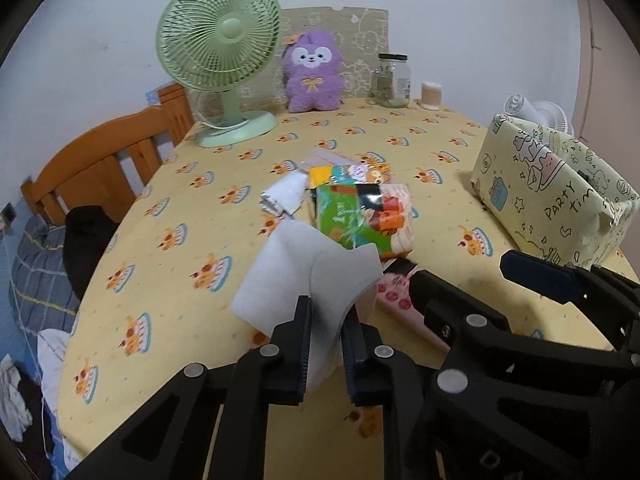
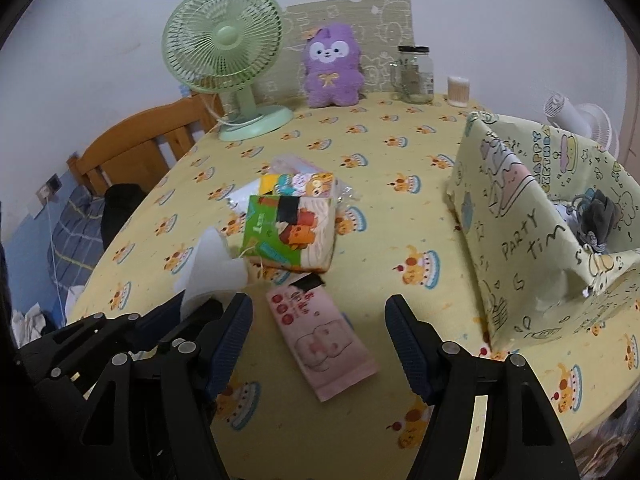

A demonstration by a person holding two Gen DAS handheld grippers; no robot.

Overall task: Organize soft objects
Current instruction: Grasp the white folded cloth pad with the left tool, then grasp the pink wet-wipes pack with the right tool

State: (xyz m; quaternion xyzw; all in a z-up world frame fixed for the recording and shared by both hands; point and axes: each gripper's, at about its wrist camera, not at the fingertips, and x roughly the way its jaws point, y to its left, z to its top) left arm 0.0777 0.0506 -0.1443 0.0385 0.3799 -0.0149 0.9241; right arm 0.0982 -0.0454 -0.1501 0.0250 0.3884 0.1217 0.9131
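Note:
My left gripper (image 1: 328,306) is shut on a white soft cloth (image 1: 296,276), which hangs lifted above the yellow tablecloth (image 1: 160,280); the cloth (image 2: 212,268) also shows at the left of the right wrist view. My right gripper (image 2: 319,300) is open, with its fingers on either side of a pink tissue pack (image 2: 324,340) that lies flat on the table, and they do not touch it. Further back lie a green and orange tissue pack (image 2: 292,232), a yellow pack (image 2: 296,184) and a folded white cloth (image 1: 284,196).
A box wrapped in cartoon paper (image 2: 520,240) stands open at the right with a dark item (image 2: 598,216) inside. At the back stand a green fan (image 1: 220,48), a purple plush (image 1: 314,72), a glass jar (image 1: 392,80) and a small cup (image 1: 431,95). A wooden bed frame (image 1: 100,168) lies left.

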